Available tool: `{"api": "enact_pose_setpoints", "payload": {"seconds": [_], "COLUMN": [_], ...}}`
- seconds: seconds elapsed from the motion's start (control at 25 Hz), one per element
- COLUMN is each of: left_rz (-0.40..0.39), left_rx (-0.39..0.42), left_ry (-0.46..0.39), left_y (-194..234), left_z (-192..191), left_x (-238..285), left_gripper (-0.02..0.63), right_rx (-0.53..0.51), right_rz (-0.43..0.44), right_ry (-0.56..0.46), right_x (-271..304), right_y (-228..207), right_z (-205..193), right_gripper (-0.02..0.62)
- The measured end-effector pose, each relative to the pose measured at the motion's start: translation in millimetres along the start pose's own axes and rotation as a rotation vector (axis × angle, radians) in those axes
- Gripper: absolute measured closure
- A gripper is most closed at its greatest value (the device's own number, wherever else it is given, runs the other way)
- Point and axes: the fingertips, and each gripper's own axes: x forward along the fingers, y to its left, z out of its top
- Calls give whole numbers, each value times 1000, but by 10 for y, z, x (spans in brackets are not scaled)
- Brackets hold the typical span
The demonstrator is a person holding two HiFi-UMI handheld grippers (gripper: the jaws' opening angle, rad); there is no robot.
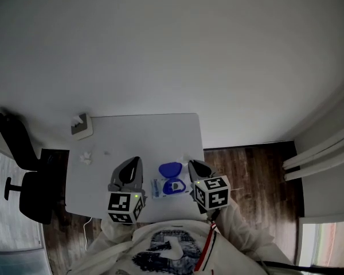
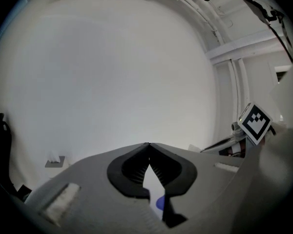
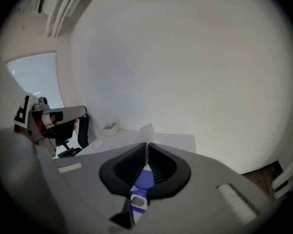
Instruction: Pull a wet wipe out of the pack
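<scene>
Open wipe pack (image 1: 168,185) on white surface (image 1: 160,132), left gripper (image 1: 136,161) left of pack, fingers closed, empty, right gripper (image 1: 191,162) right of pack, fingers pinching wet wipe (image 3: 147,130)

So the left grey hand-held gripper (image 1: 136,161) has its jaws pressed together, right grey hand-held gripper's (image 1: 192,164) pinching a thin white wet wipe (image 3: 147,129).

Right gripper (image 3: 146,145) pinches wet wipe (image 3: 147,129) above pack (image 3: 139,201).

pack (image 3: 138,201) mostly hidden behind fingers (image 3: 118,172), white scrap (image 1: 86,157) indistinct
</scene>
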Motion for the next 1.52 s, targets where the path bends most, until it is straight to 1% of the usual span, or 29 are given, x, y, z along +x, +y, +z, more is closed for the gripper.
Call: {"api": "enact_pose_setpoints", "payload": {"seconds": [0.28,0.44,0.6,0.76,1.0,1.08,1.28,1.52], "left_rz": [-12,-10,-6,-13,-5,3,18,27], "left_rx": [50,67,82,90,88,81,64,65], "left_ry": [-92,-125,-156,-177,-159,-150,-115,-118], "left_y": [-82,-93,-106,-162,-213,-248,-346,-379], "left_z": [532,799,1013,1143,1118,1067,870,850], "left_x": [28,23,16,3,10,14,44,34], "left_gripper": [601,601,601,601,601,601,601,601], "right_rx": [-23,-53,-66,-71,-63,-55,-69,-78], "right_rz": [-21,-43,-63,-64,-43,-29,-19,-17], "right_ry": [-153,-251,-346,-412,-441,-455,-450,-469], "right_x": [-293,-516,-736,-917,-1010,-1034,-1041,-1114], "right_y": [-49,-58,-70,-66,-50,-74,-154,-154], "right_z": [634,1010,1328,1544,1585,1556,1437,1411], "right_gripper": [577,577,577,577,578,580,582,583]}}
